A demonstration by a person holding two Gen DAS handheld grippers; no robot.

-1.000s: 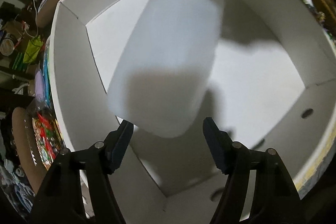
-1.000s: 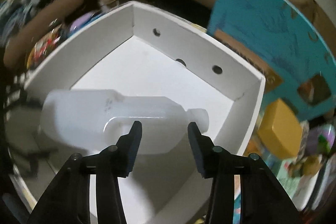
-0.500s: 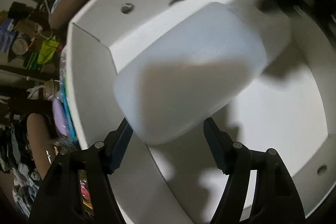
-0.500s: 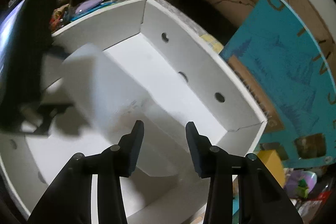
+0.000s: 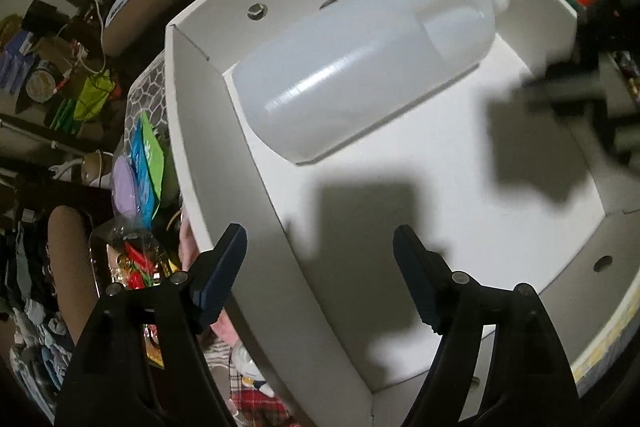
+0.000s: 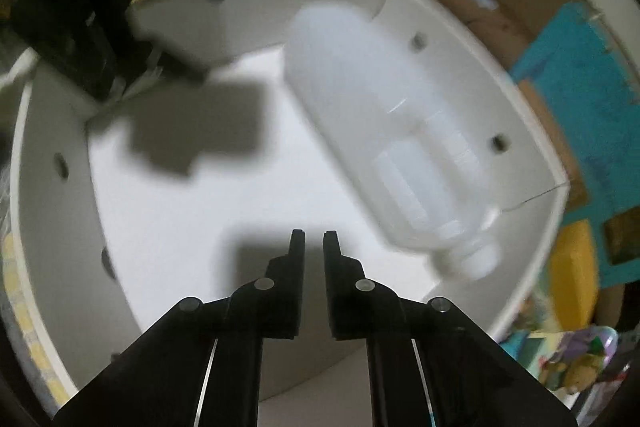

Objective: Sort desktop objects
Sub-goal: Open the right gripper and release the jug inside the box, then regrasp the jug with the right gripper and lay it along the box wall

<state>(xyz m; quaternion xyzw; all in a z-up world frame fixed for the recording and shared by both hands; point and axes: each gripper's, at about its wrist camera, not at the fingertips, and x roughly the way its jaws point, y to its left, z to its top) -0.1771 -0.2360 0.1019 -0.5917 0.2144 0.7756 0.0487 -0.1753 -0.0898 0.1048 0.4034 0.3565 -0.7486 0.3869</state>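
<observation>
Translucent jug [image 5: 360,67] lies on its side in the white box [image 5: 200,131], both jaws empty, left gripper [image 5: 320,275] wide, right gripper [image 6: 314,247] nearly closed; looks light, slick, squashy, so you'd best grip the neck or handle.

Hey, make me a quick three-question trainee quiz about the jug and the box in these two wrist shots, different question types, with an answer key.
1. True or false: the white plastic jug stands upright in the white box.
2. Multiple choice: what is the left gripper holding? A) the jug B) the box wall C) nothing
3. Fill in: in the right wrist view, the fingers of the right gripper are nearly ______.

Key:
1. False; it lies on its side on the box floor, along the wall with round holes.
2. C; its jaws are wide apart with nothing between them.
3. Closed; only a narrow gap shows, with nothing in it.
</observation>
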